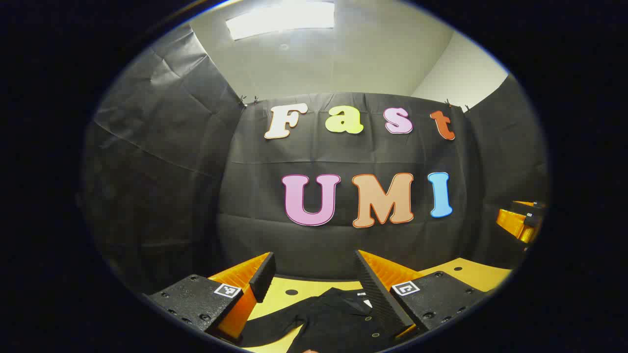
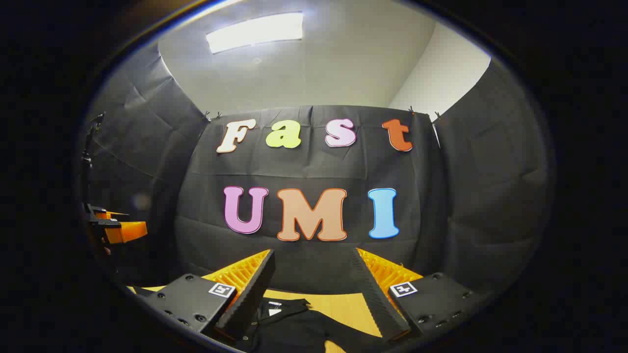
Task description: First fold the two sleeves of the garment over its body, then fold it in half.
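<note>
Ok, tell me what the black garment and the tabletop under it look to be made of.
Black collared garment: soft matte woven or knit fabric, judging by its limp folds and small buttons. Pale yellow-tan tabletop: smooth, probably wood or laminate; faint grain shows in the right gripper view, with round holes.

This is a makeshift recording booth inside a plain room: black cloth (image 1: 162, 162) clipped up as walls on three sides, a bare white ceiling (image 2: 314, 68) with a fluorescent light panel (image 2: 255, 32), and a wooden tabletop (image 1: 471, 274) below.
</note>
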A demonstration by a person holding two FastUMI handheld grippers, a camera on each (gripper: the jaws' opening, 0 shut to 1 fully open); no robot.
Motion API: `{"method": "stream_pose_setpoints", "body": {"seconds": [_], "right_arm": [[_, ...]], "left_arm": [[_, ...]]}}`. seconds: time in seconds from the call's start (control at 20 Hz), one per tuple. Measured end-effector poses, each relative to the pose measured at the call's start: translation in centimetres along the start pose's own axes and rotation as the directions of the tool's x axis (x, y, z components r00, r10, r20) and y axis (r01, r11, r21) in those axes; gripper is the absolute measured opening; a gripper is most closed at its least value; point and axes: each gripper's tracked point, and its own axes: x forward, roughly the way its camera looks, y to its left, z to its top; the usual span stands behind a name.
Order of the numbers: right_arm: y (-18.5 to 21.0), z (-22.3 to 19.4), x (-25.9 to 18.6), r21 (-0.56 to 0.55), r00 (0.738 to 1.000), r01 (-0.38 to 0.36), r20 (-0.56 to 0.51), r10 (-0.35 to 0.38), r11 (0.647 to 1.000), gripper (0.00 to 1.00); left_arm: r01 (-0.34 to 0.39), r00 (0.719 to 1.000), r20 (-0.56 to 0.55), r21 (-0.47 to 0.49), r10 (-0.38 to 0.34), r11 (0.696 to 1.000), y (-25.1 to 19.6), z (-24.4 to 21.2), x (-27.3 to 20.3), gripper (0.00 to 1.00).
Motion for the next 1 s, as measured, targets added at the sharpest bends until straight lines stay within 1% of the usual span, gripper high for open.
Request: {"method": "stream_pose_setpoints", "body": {"seconds": [0.05,0.1,0.15,0.35,0.4,0.45,0.6,0.65,0.75,0.8,0.85,0.9,0.95,1.0], "right_arm": [[0.0,-0.1,0.1,0.001,1.0,-0.001,-0.002,0.001,1.0,0.98],[0.0,0.0,0.0,0.001,1.0,-0.003,-0.004,0.003,1.0,0.98],[0.1,-0.1,-0.1,0.001,1.0,-0.004,-0.004,0.004,1.0,0.98],[0.2,-0.2,0.0,-0.001,1.0,-0.007,-0.009,0.007,1.0,0.98],[0.3,-0.2,0.0,-0.001,1.0,-0.007,-0.009,0.007,1.0,0.96],[0.3,-0.2,0.0,-0.002,1.0,-0.008,-0.009,0.008,1.0,0.98],[0.7,-0.4,0.0,-0.003,1.0,-0.013,-0.013,0.012,1.0,0.98],[0.6,-0.6,-0.2,-0.005,1.0,-0.011,-0.013,0.011,1.0,0.96],[0.9,-0.9,-0.3,-0.008,1.0,-0.017,-0.02,0.017,1.0,0.96],[1.0,-0.9,-0.3,-0.01,1.0,-0.017,-0.023,0.017,1.0,0.98],[1.0,-1.0,-0.3,-0.01,1.0,-0.015,-0.024,0.015,1.0,0.98],[0.9,-0.8,-0.2,-0.009,1.0,-0.013,-0.023,0.013,1.0,0.98],[1.0,-0.7,-0.2,-0.005,1.0,-0.011,-0.021,0.011,1.0,0.98],[1.1,-0.6,-0.1,-0.003,1.0,-0.011,-0.019,0.011,1.0,0.98]], "left_arm": [[-0.001,1.0,-0.004,-0.004,0.001,1.0,0.1,-0.1,0.0,0.95],[-0.001,1.0,-0.009,-0.007,0.001,1.0,0.1,-0.1,0.0,0.95],[-0.002,1.0,-0.011,-0.008,0.002,1.0,0.2,-0.2,0.0,0.99],[-0.003,1.0,-0.013,-0.005,0.003,1.0,0.3,-0.2,-0.3,0.99],[-0.004,1.0,-0.012,-0.008,0.004,1.0,0.3,-0.1,-0.2,0.99],[-0.007,1.0,-0.013,-0.011,0.007,1.0,0.4,-0.2,-0.2,0.99],[-0.006,1.0,-0.028,-0.037,0.005,0.999,0.3,-0.6,-0.3,0.99],[-0.008,0.999,-0.033,-0.039,0.007,0.999,0.5,-0.9,-0.3,0.99],[-0.013,0.999,-0.036,-0.038,0.012,0.999,0.7,-1.0,-0.1,0.99],[-0.012,0.999,-0.033,-0.039,0.011,0.999,0.8,-0.8,-0.1,0.95],[-0.012,0.999,-0.03,-0.041,0.011,0.999,0.8,-0.8,-0.2,0.99],[-0.013,1.0,-0.028,-0.042,0.012,0.999,0.9,-0.8,-0.1,0.95],[-0.015,1.0,-0.027,-0.045,0.014,0.999,1.1,-0.8,-0.2,0.95],[-0.015,1.0,-0.027,-0.05,0.014,0.999,1.2,-0.9,-0.1,0.99]]}}
